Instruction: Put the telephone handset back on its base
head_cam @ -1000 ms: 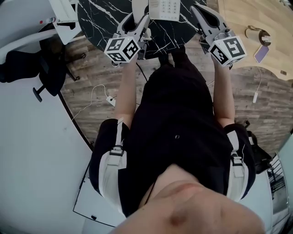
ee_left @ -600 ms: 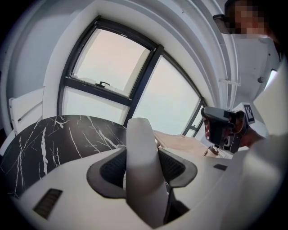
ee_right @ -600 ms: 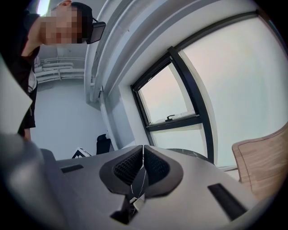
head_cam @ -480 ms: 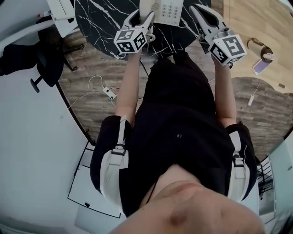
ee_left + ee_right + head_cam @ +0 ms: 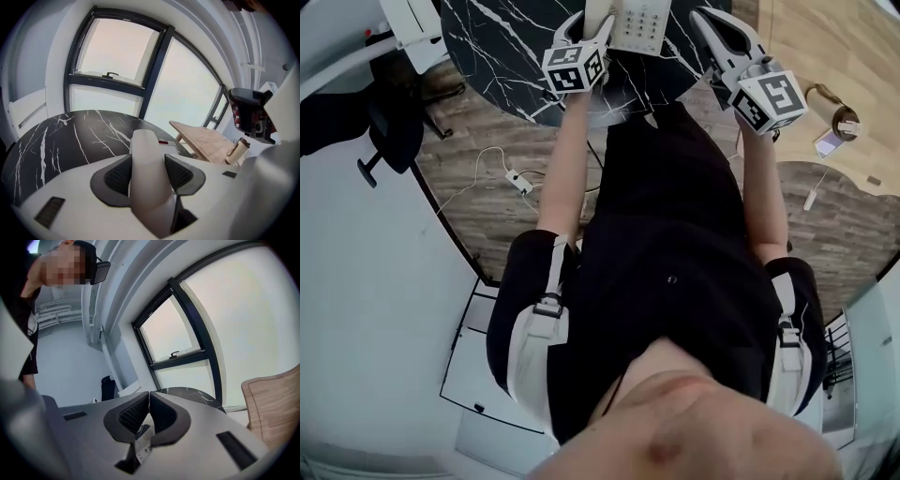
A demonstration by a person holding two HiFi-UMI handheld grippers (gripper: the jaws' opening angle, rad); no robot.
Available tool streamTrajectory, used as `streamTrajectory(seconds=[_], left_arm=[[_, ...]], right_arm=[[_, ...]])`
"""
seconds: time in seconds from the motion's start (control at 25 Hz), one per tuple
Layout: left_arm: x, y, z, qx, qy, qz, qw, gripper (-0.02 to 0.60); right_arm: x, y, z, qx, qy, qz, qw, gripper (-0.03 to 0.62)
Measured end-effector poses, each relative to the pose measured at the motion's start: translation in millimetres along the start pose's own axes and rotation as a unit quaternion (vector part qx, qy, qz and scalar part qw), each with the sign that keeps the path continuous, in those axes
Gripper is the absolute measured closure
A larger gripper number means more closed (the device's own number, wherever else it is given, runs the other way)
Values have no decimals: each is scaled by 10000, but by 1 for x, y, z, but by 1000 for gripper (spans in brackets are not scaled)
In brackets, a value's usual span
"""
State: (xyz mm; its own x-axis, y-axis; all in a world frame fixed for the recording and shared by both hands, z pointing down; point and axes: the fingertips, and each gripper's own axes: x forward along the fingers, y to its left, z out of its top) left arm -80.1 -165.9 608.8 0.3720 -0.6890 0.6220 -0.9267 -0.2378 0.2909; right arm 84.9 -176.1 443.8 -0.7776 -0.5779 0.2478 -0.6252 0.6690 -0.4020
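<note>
The white telephone handset (image 5: pixel 149 187) lies lengthwise between the pads of my left gripper (image 5: pixel 147 161), which is shut on it. Just past the handset's far end is the white telephone base (image 5: pixel 165 143), on the black marble table (image 5: pixel 70 136). From the head view, the left gripper (image 5: pixel 592 21) reaches over the table's near edge, with the handset (image 5: pixel 597 9) beside the base's keypad (image 5: pixel 639 22). My right gripper (image 5: pixel 705 19) hovers to the right of the base. Its jaws (image 5: pixel 149 399) are shut with nothing between them.
A light wooden table (image 5: pixel 811 28) stands right of the marble table (image 5: pixel 502 37), with a tan cup (image 5: pixel 828 96) near its edge. A dark office chair (image 5: pixel 384 127) is at the left. Cables and a plug (image 5: pixel 514 176) lie on the wood floor.
My left gripper has carried the handset forward over the table, closer to the base. The right gripper has hardly moved.
</note>
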Motion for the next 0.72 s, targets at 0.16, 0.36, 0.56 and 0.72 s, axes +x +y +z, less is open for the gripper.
streamTrajectory(seconds=[0.16, 0.36, 0.56, 0.72], left_arm=[[14, 6, -10, -51, 111, 195, 9997, 353], [26, 7, -13, -54, 118, 283, 9995, 353], [34, 7, -14, -31, 183, 290, 9994, 353], [38, 8, -16, 34, 274, 299, 9992, 351]], right_arm=[[0, -7, -6, 80, 88, -14, 9999, 562], [-3, -14, -12, 118, 139, -75, 9998, 562], [-4, -17, -14, 168, 168, -123, 9996, 562], [-4, -17, -15, 175, 178, -139, 9996, 562]])
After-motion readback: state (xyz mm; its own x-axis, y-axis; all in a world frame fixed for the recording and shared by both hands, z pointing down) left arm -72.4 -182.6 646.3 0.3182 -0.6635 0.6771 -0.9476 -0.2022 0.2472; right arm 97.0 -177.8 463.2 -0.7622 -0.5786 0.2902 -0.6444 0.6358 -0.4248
